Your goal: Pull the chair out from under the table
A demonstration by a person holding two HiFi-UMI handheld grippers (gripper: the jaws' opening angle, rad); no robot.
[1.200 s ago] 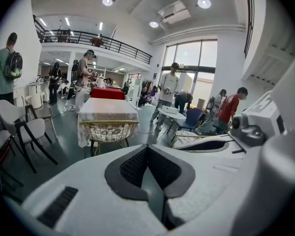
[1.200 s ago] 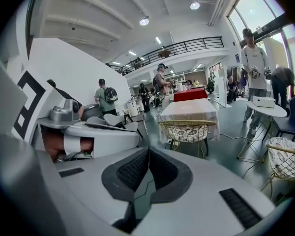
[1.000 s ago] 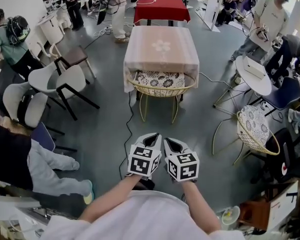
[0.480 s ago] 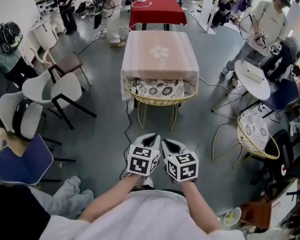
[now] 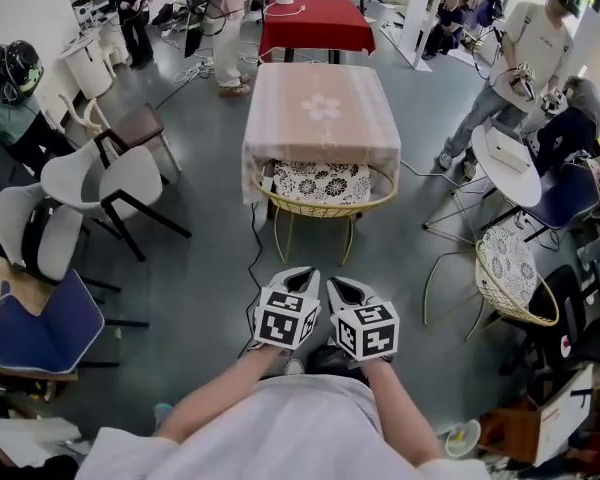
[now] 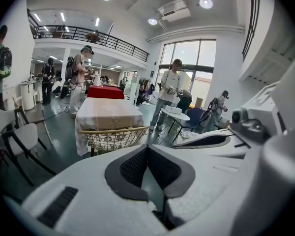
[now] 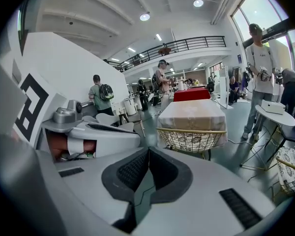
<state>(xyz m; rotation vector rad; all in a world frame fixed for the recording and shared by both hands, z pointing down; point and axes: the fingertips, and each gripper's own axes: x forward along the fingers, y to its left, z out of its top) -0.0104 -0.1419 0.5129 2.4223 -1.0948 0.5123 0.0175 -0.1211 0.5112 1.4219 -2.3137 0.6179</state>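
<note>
A wire chair point(image 5: 323, 204) with a gold frame and a black-and-white patterned cushion is tucked under the near end of a table point(image 5: 321, 114) draped in a pink cloth. It also shows in the left gripper view as the chair point(image 6: 115, 137) and in the right gripper view as the chair point(image 7: 191, 138). My left gripper point(image 5: 303, 272) and right gripper point(image 5: 339, 281) hang side by side well short of the chair, over the grey floor. Both are shut and hold nothing.
White chairs point(image 5: 105, 175) and a blue-seated chair point(image 5: 42, 321) stand at the left. A second wire chair point(image 5: 512, 271), a round white table point(image 5: 504, 158) and a blue chair are at the right. A red-clothed table point(image 5: 315, 18) and several people are beyond. A black cable point(image 5: 255, 253) runs along the floor.
Both grippers and the view have advanced a little toward the table and chair. The person in grey trousers at the lower left has gone from view.
</note>
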